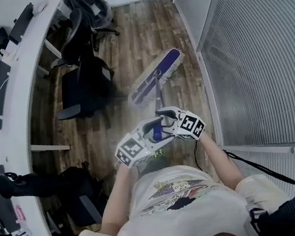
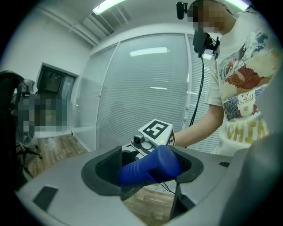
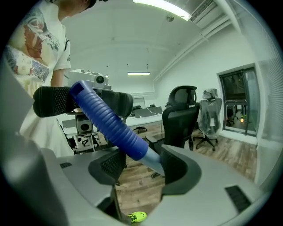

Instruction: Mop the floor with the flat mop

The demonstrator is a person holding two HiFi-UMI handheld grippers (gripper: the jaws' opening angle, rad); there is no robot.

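Observation:
The flat mop's purple head (image 1: 157,74) lies on the wood floor ahead of me, and its pole slants back up to a ribbed blue handle grip (image 1: 156,133). Both grippers sit on that grip in front of my chest. My left gripper (image 1: 152,126) holds the upper end; in the left gripper view the blue grip (image 2: 148,170) fills the space between its pads. Just beyond it, my right gripper (image 1: 164,113) is shut where the blue grip (image 3: 110,121) meets the grey pole, which runs between its pads (image 3: 173,167).
Black office chairs (image 1: 83,69) stand to the left of the mop head, beside a long curved white desk (image 1: 19,83). A glass wall with blinds (image 1: 256,46) runs along the right. A black cable (image 1: 256,168) trails near that wall's base.

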